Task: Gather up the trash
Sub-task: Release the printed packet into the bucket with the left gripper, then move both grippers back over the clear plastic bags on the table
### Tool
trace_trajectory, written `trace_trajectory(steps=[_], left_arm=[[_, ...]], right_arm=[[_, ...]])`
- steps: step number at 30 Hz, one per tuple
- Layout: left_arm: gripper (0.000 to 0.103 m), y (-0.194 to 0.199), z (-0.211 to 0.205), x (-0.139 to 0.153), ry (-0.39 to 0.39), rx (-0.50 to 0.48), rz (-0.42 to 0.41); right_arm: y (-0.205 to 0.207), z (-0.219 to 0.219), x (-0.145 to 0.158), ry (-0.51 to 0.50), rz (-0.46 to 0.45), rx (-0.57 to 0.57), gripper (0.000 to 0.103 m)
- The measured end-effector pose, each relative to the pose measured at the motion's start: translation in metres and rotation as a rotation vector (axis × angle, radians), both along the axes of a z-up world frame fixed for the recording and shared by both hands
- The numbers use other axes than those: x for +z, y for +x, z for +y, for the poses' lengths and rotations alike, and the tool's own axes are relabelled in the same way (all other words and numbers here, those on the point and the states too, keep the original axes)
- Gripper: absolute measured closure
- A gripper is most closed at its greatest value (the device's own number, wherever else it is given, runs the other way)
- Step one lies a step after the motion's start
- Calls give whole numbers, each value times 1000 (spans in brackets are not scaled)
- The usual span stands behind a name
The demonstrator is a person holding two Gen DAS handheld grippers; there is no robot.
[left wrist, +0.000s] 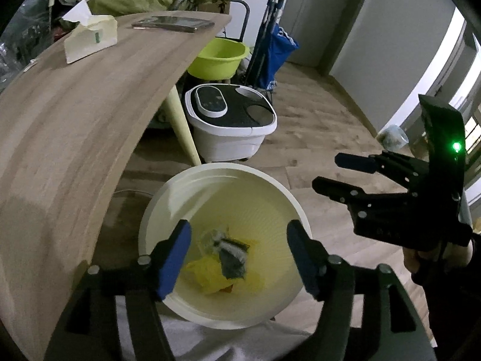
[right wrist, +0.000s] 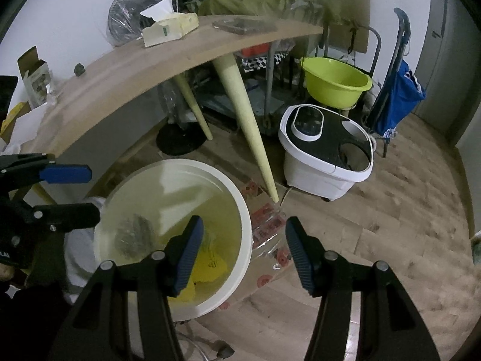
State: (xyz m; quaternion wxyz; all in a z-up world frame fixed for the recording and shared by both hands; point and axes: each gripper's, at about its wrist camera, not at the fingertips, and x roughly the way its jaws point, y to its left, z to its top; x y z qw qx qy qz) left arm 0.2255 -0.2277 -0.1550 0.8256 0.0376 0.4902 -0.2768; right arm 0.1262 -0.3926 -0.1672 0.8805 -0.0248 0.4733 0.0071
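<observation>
Left wrist view: the left gripper (left wrist: pixel 239 258) hangs over the bin (left wrist: pixel 168 198), its fingers (left wrist: pixel 174 258) spread with nothing between them. A grey scrap (left wrist: pixel 230 254) lies below at the bin's bottom on yellow trash (left wrist: pixel 207 273), so the drop looks done. At 3 o'clock the right gripper (left wrist: pixel 336 174) floats beside the bin, fingers parted and empty. The desk (left wrist: pixel 75 120) curves from 9 to 12 o'clock, carrying a tissue box (left wrist: pixel 90 37) and a flat dark packet (left wrist: pixel 174 24).

Right wrist view: the right gripper (right wrist: pixel 245 255) points at the bin's (right wrist: pixel 240 198) right rim, fingers (right wrist: pixel 189 255) apart and bare. The left gripper (right wrist: pixel 72 192) shows at 9 o'clock, above the bin's left side. A grey blurred lump (right wrist: pixel 133 234), likely the scrap, sits inside the bin. On the desk (right wrist: pixel 135 69) at 11 o'clock stand the tissue box (right wrist: pixel 168 28) and, further left, an opened carton (right wrist: pixel 34 75).

The step in hand seems the release into the bin. Next, I judge, either hand must swing back to the desk and find another piece; which items count as trash I cannot tell.
</observation>
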Motion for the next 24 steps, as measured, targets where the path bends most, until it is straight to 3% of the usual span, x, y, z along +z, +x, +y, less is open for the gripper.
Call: trace_trajectory(steps=[12,24], left_arm=[[36,-17,25,30,-13,39,-88],[36,-52,94,66,-14,194,-187]], right_arm=[[1,25,27,-29,-47,56,48],[19,92,62,-31,-124,207,48]])
